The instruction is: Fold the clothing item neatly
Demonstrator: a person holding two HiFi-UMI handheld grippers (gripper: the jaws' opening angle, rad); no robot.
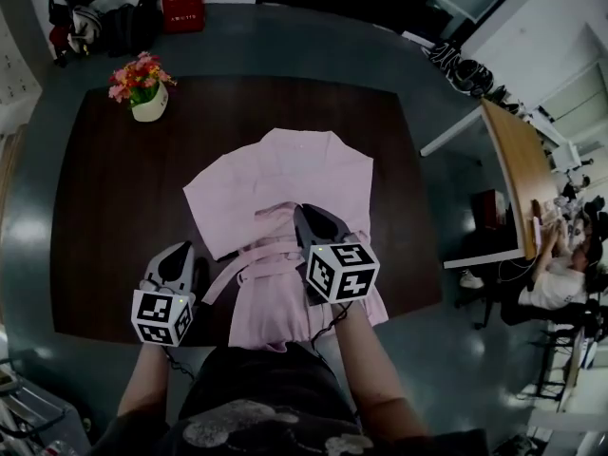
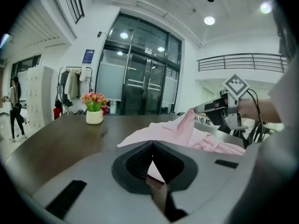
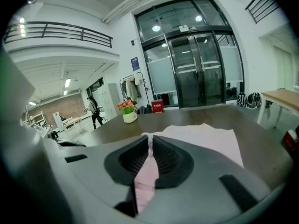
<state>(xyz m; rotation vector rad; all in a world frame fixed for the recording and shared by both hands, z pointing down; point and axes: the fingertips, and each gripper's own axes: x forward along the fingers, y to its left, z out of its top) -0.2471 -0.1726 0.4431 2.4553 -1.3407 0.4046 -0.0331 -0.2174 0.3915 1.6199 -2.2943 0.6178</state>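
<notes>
The pink garment (image 1: 285,188) lies spread on the dark table (image 1: 104,217), nearer the person than the flower pot (image 1: 149,103) and off to its right. The right tool (image 1: 302,215) pinches a raised fold at the garment's middle. The left tool (image 1: 180,255), pressed together and empty, hovers on the person's side of the pot, beside a loose strap (image 1: 223,281).

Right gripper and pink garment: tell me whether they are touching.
Touching. In the right gripper view, the right gripper has its jaws closed on a fold of the pink garment, with fabric pinched between them.
</notes>
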